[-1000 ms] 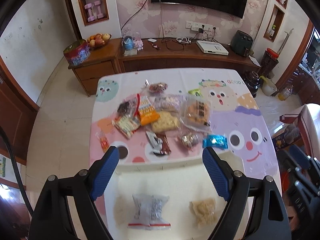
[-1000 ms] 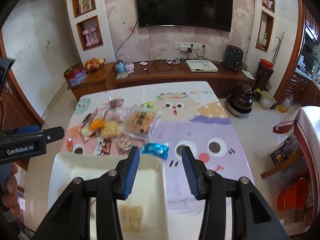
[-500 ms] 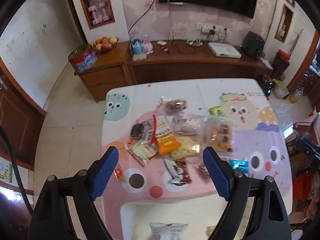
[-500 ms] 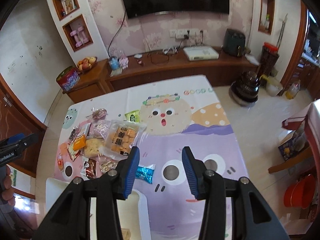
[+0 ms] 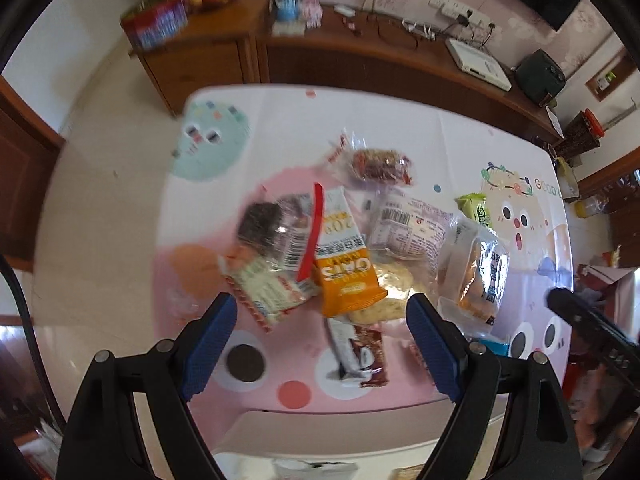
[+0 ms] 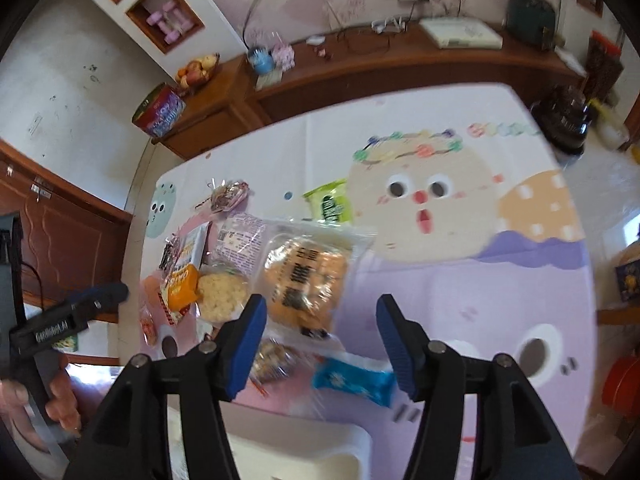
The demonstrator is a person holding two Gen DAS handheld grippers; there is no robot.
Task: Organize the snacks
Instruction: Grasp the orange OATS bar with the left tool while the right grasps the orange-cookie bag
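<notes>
A heap of wrapped snacks lies on the cartoon-printed tablecloth (image 5: 460, 140). My left gripper (image 5: 322, 304) hangs open above the orange oats packet (image 5: 344, 276), with a brown chocolate bar (image 5: 360, 356) just below it and a red-and-white packet (image 5: 268, 288) by its left finger. My right gripper (image 6: 322, 308) hovers over the clear bag of biscuits (image 6: 308, 276); its jaws are opening and nothing is gripped between them. A blue packet (image 6: 352, 380) lies under it, near the white tray (image 6: 300, 444). The tray's far rim (image 5: 280, 428) shows at the bottom of the left wrist view.
Farther back lie a green packet (image 6: 330, 204), a pale printed packet (image 5: 412, 232) and a reddish pastry bag (image 5: 380, 164). A wooden sideboard (image 5: 320, 64) runs behind the table. A hand (image 6: 60, 396) holds the left gripper at the table's left edge.
Both grippers have moved forward off the tray, come lower over the snack pile and tipped downward. The right jaws stand wider than before. The left jaws keep the same width.
</notes>
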